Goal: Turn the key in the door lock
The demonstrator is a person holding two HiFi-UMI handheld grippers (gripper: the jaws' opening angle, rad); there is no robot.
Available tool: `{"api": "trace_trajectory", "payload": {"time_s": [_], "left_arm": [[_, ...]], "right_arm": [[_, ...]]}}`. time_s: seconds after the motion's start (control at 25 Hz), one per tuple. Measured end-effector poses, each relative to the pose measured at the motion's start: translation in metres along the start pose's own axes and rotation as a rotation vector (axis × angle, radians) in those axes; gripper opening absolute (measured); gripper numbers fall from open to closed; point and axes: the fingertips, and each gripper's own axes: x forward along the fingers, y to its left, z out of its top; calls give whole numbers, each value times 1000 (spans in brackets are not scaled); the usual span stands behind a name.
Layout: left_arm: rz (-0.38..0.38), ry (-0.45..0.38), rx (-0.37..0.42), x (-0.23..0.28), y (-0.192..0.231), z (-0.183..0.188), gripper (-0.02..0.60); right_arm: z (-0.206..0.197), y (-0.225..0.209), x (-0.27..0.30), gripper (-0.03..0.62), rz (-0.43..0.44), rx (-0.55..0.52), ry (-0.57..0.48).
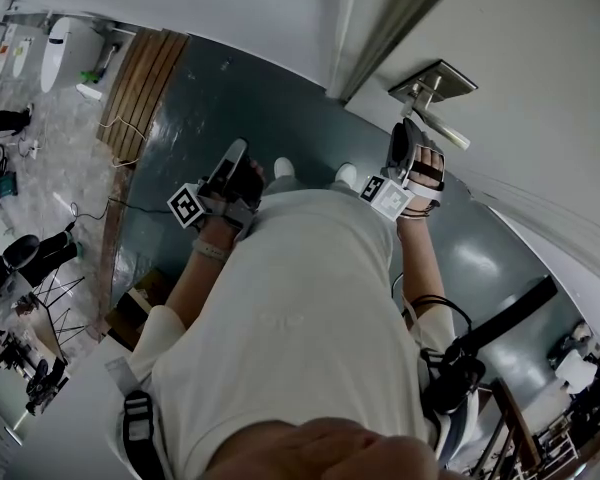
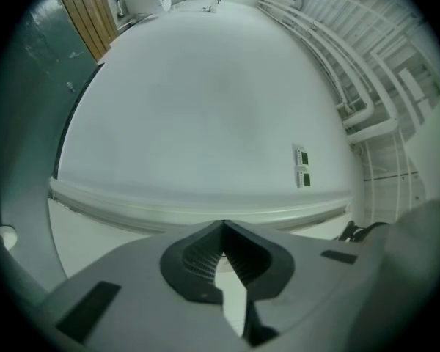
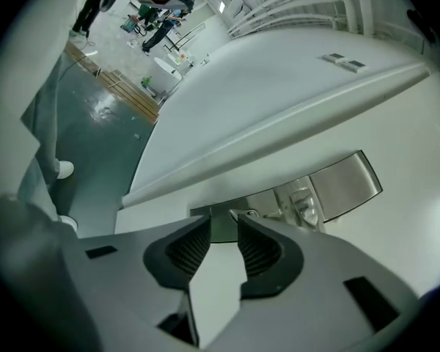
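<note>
The metal lock plate (image 3: 348,182) on the white door (image 3: 414,196) lies just ahead of the right gripper (image 3: 221,222). Its lever handle (image 3: 302,204) sits up and right of the tips. A small metal bit shows at the tips; whether it is the key is unclear. The right jaws stand apart, gripping nothing. The left gripper (image 2: 224,229) hangs well to the left, jaws together and empty, facing a white wall (image 2: 205,108).

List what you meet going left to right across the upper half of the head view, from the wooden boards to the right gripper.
Boards → left gripper → left shoe → right shoe → right gripper
</note>
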Motion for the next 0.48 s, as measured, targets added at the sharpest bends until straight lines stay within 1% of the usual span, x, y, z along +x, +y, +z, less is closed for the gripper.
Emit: {"api": "trace_trajectory", "payload": {"time_s": [0.16, 0.32, 0.4, 0.48], "left_arm": [[0, -1, 3, -2, 0, 0, 8], [-3, 0, 1, -1, -1, 1, 8], [-3, 2, 2, 0, -3, 1, 8], [-4, -2, 0, 0, -5, 3, 8]], "right_arm": [[1, -8, -3, 115, -33, 9, -12], [-1, -7, 18, 150, -10, -40, 22], [1, -14, 26, 153, -39, -78, 29], [5, -23, 29, 152, -84, -90, 22]]}}
